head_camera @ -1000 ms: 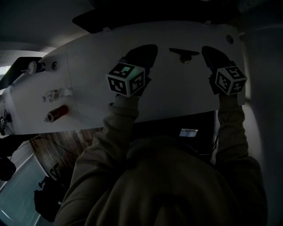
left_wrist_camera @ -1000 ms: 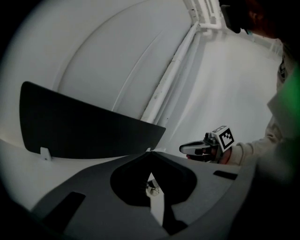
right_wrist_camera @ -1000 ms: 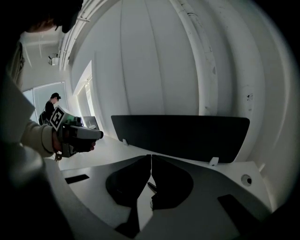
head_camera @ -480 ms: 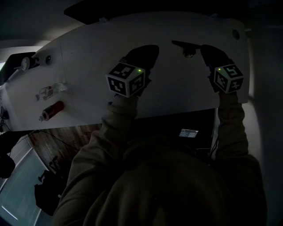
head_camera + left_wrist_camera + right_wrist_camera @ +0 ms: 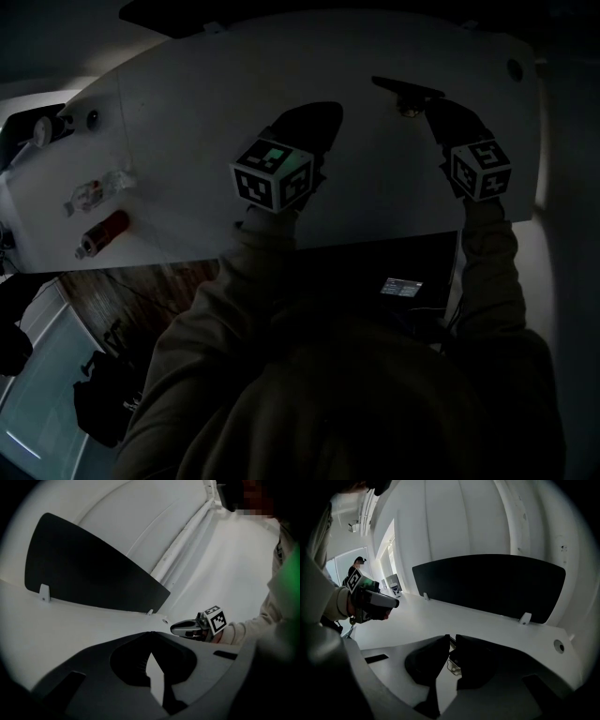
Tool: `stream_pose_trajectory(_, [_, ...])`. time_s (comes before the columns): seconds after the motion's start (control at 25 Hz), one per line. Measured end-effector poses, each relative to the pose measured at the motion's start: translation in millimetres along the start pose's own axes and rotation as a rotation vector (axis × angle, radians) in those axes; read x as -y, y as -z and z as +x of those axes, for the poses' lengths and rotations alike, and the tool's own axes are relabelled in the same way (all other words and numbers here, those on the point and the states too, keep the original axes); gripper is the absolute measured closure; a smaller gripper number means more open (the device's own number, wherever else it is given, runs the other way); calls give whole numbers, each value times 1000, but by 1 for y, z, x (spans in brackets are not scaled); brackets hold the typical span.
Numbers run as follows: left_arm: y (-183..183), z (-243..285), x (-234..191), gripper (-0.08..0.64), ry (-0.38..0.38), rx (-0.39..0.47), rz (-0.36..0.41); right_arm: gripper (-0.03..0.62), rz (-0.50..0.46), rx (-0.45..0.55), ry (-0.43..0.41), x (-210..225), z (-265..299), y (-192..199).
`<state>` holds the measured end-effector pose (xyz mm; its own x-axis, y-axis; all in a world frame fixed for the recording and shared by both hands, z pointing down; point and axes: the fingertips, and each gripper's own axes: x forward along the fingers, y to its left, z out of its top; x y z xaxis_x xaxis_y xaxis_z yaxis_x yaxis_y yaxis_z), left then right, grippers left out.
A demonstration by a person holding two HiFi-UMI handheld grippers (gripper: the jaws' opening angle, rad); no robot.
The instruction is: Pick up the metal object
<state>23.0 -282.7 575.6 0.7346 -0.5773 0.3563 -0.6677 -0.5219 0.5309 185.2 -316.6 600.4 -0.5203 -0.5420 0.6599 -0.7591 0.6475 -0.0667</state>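
I aim my shut, empty right hand-held gripper (image 5: 451, 638) at the metal object (image 5: 409, 106) at ten o'clock, lining up a grasp.

The metal object (image 5: 452, 665) is small, thin and flat. It is pale grey and a bit shiny, with a round edge and what looks like a little hole. It stands on its edge, squeezed between the two dark jaws of the right gripper (image 5: 450, 641). The white table (image 5: 497, 625) is under it, but it is too dark to tell if they touch. In the head view it shows as a tiny shiny bit under a thin dark bar, near the table's far edge.
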Motion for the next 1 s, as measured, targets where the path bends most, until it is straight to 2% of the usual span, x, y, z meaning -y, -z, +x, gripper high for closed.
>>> stream_pose_trajectory(0.08, [6, 1, 1, 558, 3, -4, -10, 566, -12, -3, 14, 3, 4, 5])
stream_pose_trajectory(0.28, [17, 3, -6, 558, -9, -7, -35, 442, -57, -31, 11, 7, 16, 19])
stream_pose_trajectory(0.52, [28, 5, -17, 558, -20, -16, -68, 376, -126, -105, 2, 8, 30, 40])
stream_pose_trajectory(0.64, [32, 8, -21, 558, -24, -24, -68, 368, -164, -127, 10, 8, 37, 48])
stream_pose_trajectory(0.8, [43, 12, -21, 558, -18, -49, -81, 368, -162, -146, 26, 13, 43, 54])
stream_pose_trajectory(1.0, [47, 15, -25, 558, -20, -63, -76, 362, -266, -192, 38, 9, 52, 59])
